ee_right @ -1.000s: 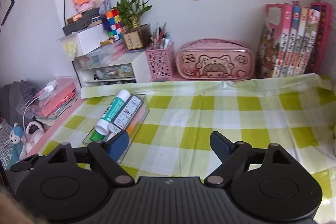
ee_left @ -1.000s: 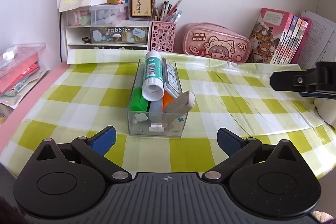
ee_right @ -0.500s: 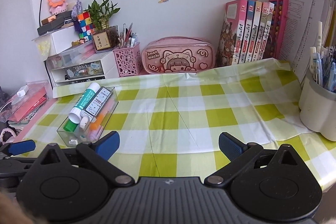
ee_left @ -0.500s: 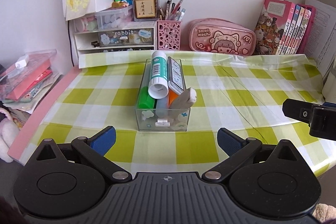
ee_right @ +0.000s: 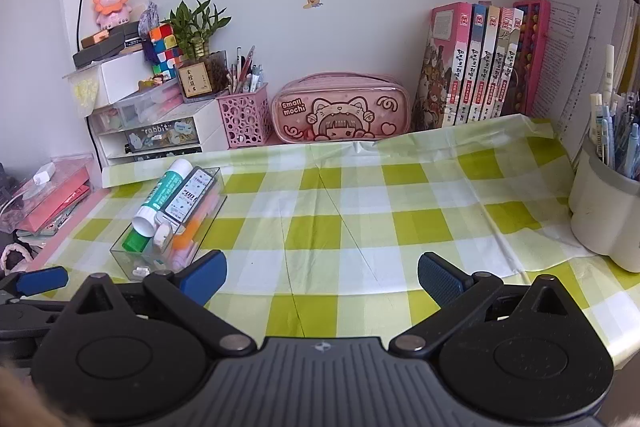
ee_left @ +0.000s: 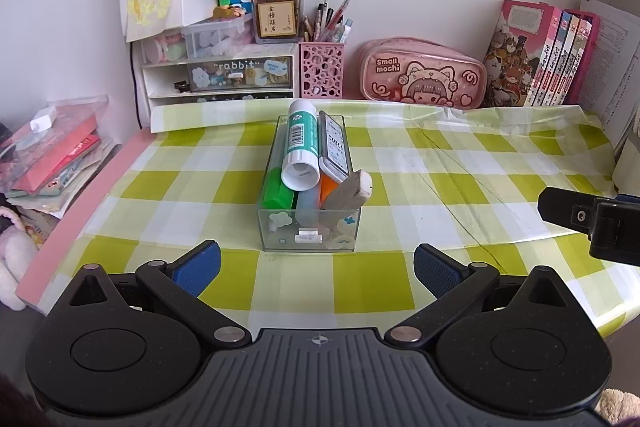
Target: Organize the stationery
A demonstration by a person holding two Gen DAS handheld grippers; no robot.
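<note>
Here, box: the clear plastic box [ee_left: 308,227] sits on the checked tablecloth [ee_left: 420,163], in the middle of the left wrist view and toward the near left in the right wrist view, just beyond the left gripper's tips.
Contents: a glue stick [ee_left: 302,147] lies on top, beside a flat white case [ee_left: 335,147]; a green marker [ee_left: 276,191], an orange piece [ee_left: 327,187] and an eraser [ee_left: 352,189] poke up at the near end, the eraser leaning on the right rim.
Handling: the box looks light, rigid and smooth-walled, so likely slippery; the piled items are loose and could roll out if it tips.
Hold: the two long side walls, low down, seem the safest place to pinch; the glue stick is best taken across its round barrel.
Left gripper [ee_left: 316,269]: jaws spread wide, nothing between them.
Right gripper [ee_right: 320,273]: jaws have just been opening, now spread wide and empty over bare cloth.
Surroundings: a pink pencil case [ee_right: 340,113] and a white pen cup [ee_right: 604,207] stand well apart from the box.
</note>
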